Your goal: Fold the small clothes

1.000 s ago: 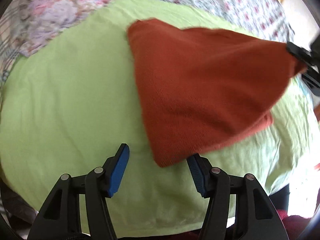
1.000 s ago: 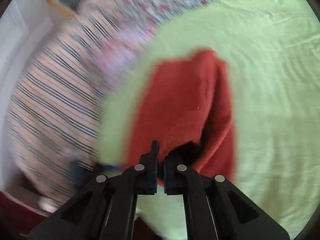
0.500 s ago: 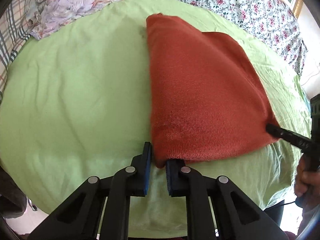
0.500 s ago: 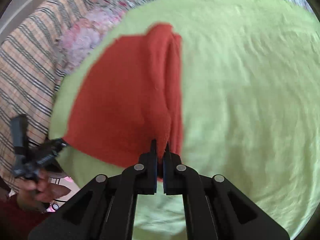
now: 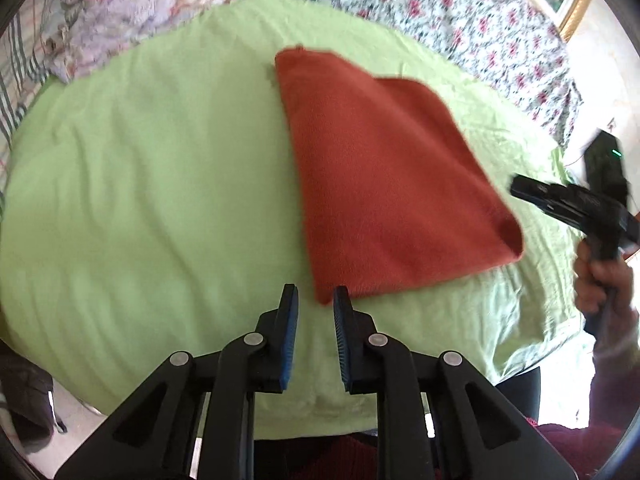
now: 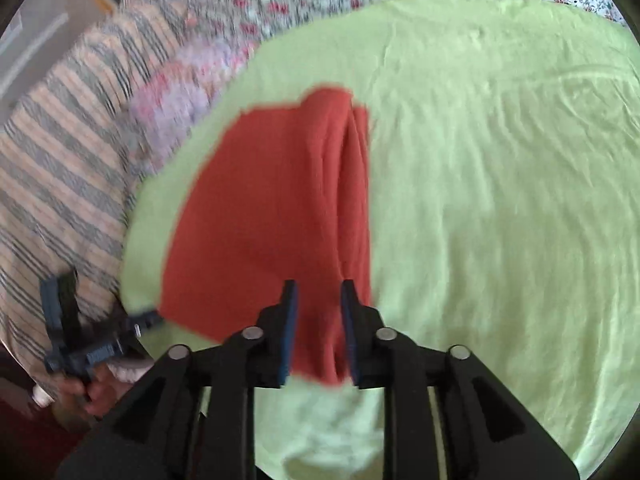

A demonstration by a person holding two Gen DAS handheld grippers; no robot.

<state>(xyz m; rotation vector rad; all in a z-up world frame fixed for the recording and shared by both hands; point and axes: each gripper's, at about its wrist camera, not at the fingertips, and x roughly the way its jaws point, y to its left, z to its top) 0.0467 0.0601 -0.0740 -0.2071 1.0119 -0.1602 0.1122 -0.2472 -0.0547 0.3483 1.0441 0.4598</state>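
The rust-orange knitted cloth (image 5: 384,184), folded into a rough four-sided shape, lies flat on the light green sheet (image 5: 140,200) in the centre and right of the left wrist view. Its near corner sits just ahead of the left gripper (image 5: 315,300) at the lower centre, whose blue-padded jaws stand apart with nothing between them. At the right edge of the frame the right gripper (image 5: 516,191), black and blurred, is held in a hand (image 5: 600,280) just beside the cloth's right corner; from here I cannot tell how its jaws stand. A floral bedspread (image 5: 460,20) runs along the top, with a gilt picture frame (image 5: 568,4) in the upper right.

In the right wrist view the cloth (image 6: 272,216) fills the centre left, with a raised fold running toward the lower centre. The right gripper (image 6: 318,292) hovers over the cloth's near edge, jaws parted, the fabric visible between them but not pinched. The left gripper (image 6: 150,320) appears at the lower left, beside the cloth's left corner. A striped blanket (image 6: 60,160) covers the left side, and the green sheet (image 6: 500,200) spreads across the right.
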